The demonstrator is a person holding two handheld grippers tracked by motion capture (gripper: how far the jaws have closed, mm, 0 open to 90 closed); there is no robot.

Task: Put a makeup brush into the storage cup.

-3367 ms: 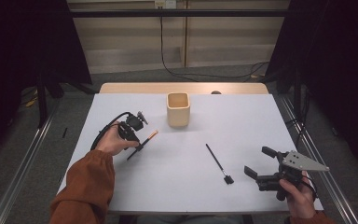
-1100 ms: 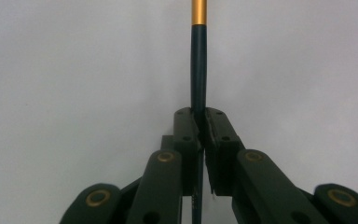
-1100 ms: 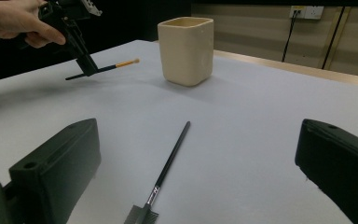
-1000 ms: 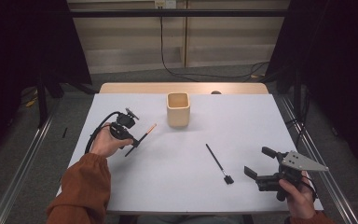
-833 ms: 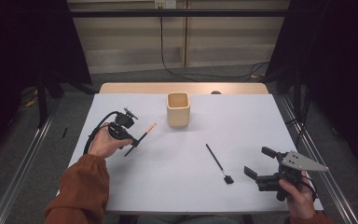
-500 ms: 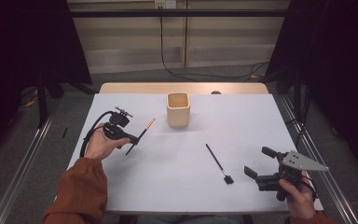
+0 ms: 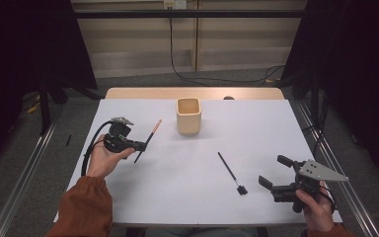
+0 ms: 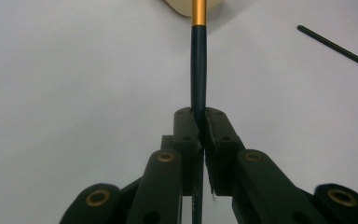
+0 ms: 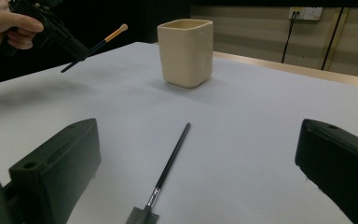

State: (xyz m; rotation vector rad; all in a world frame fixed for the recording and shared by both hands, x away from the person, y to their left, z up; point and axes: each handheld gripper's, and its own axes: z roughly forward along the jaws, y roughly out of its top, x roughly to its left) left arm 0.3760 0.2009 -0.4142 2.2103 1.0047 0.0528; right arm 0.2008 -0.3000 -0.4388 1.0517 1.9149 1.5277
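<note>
While your left hand [image 7: 102,157] held the left gripper [image 7: 139,145] above the left part of the white table [image 7: 187,173], its jaws were clamped together on a slim dark brush [image 7: 147,141], gripping the dark handle partway along. In the left gripper view that brush [image 8: 198,70] ran straight out from between the two black jaws, its gold band at the far end reaching toward the cream cup [image 8: 191,5] at the top edge. From above, the brush slanted up and to the right, with its pale tip pointing toward the cup [image 7: 188,115], which stood upright near the far middle of the table, apart from the brush. Your right hand [image 7: 316,210] held the right gripper [image 7: 275,174] low at the near right corner, its jaws spread wide apart with nothing between them. A second brush [image 7: 230,172], black with a short dark head, lay flat on the table between the cup and that gripper, its head end nearer you. In the right gripper view this black brush [image 9: 168,172] lay in the gap ahead of the two open jaws, touching neither, with the cup [image 9: 185,51] standing beyond it and your left gripper [image 9: 81,52] raised off the table at the upper left, holding its brush [image 9: 98,46].
</note>
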